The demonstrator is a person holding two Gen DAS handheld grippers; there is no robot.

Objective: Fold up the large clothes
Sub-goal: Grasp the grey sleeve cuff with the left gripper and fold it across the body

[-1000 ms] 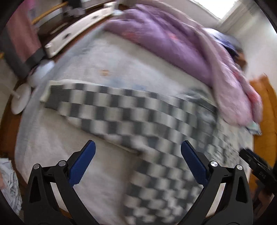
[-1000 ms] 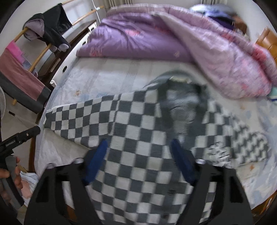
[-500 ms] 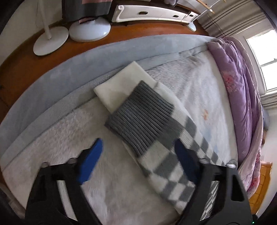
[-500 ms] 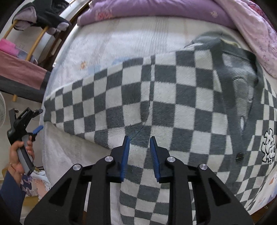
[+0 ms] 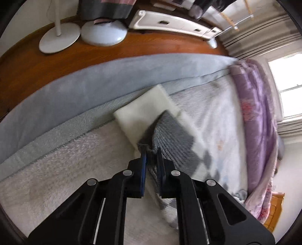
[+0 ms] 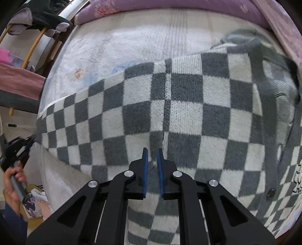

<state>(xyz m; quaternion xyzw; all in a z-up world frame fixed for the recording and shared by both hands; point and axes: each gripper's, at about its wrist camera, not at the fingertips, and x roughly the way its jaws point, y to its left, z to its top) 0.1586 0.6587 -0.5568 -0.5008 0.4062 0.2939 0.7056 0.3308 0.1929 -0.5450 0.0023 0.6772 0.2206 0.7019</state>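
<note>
A grey-and-white checkered knit cardigan (image 6: 188, 113) lies spread on the bed, one sleeve stretched to the left. My left gripper (image 5: 151, 158) is shut on the grey ribbed cuff (image 5: 169, 132) of that sleeve, which is pinched up off the bed. A white folded cloth (image 5: 145, 109) lies under the cuff. My right gripper (image 6: 152, 158) is shut on the cardigan fabric near the armpit, at its lower edge. The left gripper also shows in the right wrist view (image 6: 24, 143), held by a hand at the sleeve's end.
A purple quilt (image 5: 258, 113) is heaped along the far side of the bed. The bed's grey edge (image 5: 75, 84) borders a wooden floor with two white fan bases (image 5: 102, 34). A rack with hanging clothes (image 6: 37, 15) stands beside the bed.
My left gripper moved to the sleeve cuff and closed on it, lifting it slightly. My right gripper closed on the cardigan fabric and moved in closer.
</note>
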